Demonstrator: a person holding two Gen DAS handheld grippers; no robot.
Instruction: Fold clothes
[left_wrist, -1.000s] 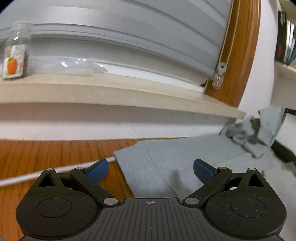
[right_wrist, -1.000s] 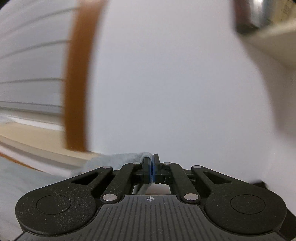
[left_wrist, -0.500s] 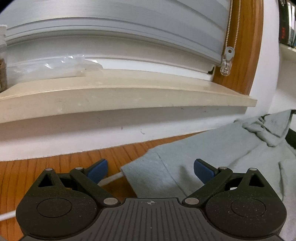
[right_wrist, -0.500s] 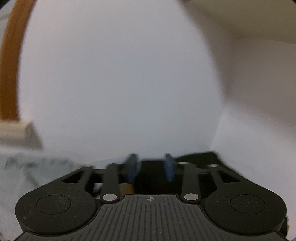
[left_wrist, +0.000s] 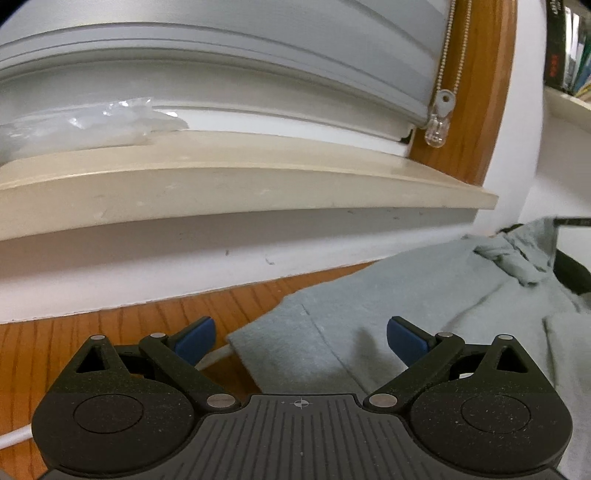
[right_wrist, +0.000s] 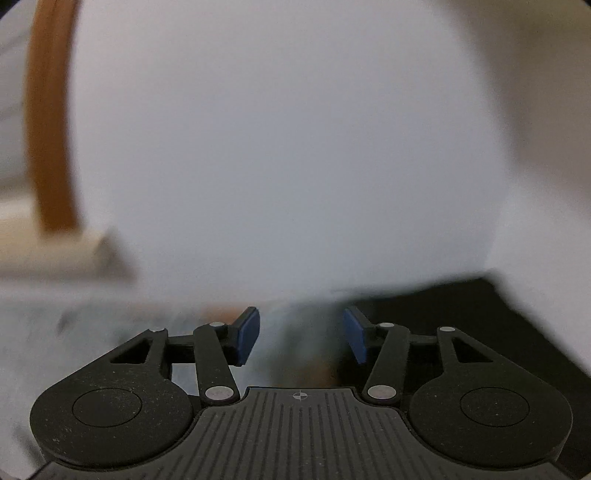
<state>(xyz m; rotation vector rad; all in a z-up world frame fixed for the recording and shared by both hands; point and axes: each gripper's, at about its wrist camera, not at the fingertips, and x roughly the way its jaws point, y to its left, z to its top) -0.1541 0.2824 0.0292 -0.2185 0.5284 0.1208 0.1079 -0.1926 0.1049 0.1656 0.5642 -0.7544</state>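
Jaws apart over garment (left_wrist: 424, 295), maybe table (left_wrist: 74, 343).

Looks like a room in someone's home, maybe a bedroom or study. There's a window with a grey roller blind (left_wrist: 258, 66) pulled down, bead chain (left_wrist: 452, 48) hanging at the side, a wooden frame (left_wrist: 480, 92) and a cream windowsill (left_wrist: 240, 184) with a crinkly plastic bag (left_wrist: 81, 125) on it. Books on a shelf (left_wrist: 569, 51) in the corner, and a grey-green garment (left_wrist: 424, 302) spread on an orange wood-grain surface (left_wrist: 92, 332).
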